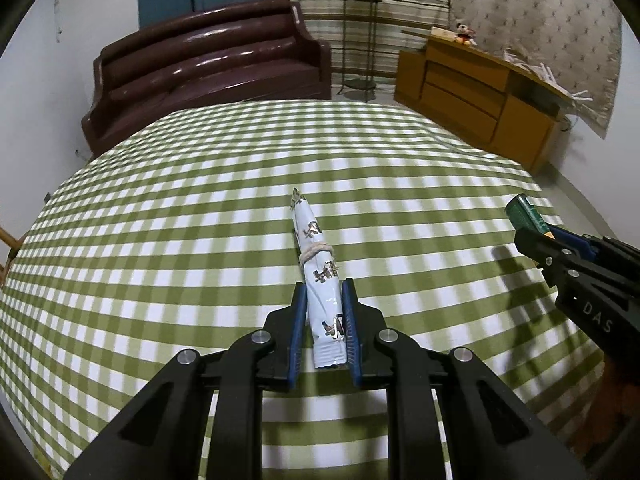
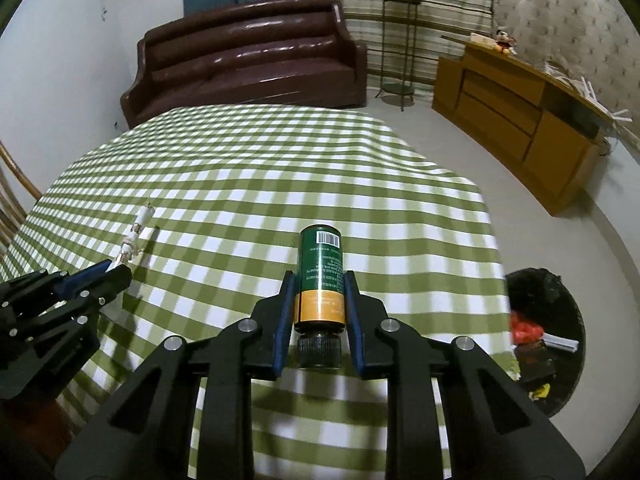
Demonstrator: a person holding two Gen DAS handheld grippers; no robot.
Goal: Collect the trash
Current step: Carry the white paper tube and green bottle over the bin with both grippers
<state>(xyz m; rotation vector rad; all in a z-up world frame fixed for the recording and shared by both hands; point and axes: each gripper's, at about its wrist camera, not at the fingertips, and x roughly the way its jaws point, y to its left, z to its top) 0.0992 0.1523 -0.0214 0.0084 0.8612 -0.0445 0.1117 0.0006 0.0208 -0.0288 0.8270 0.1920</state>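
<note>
My left gripper (image 1: 323,294) is shut on a rolled white wrapper (image 1: 318,276) tied with string, held above the green checked tablecloth (image 1: 180,240). The wrapper also shows in the right wrist view (image 2: 134,238), with the left gripper (image 2: 114,270) at the left. My right gripper (image 2: 319,280) is shut on a green and orange bottle (image 2: 321,276) with a black cap, base pointing forward. The bottle (image 1: 524,214) and the right gripper (image 1: 538,240) also show at the right of the left wrist view.
A black trash bin (image 2: 548,340) with several items inside stands on the floor right of the table. A brown sofa (image 1: 208,68) lies beyond the table's far edge. A wooden cabinet (image 1: 480,96) and a plant stand (image 1: 362,40) stand at the back right.
</note>
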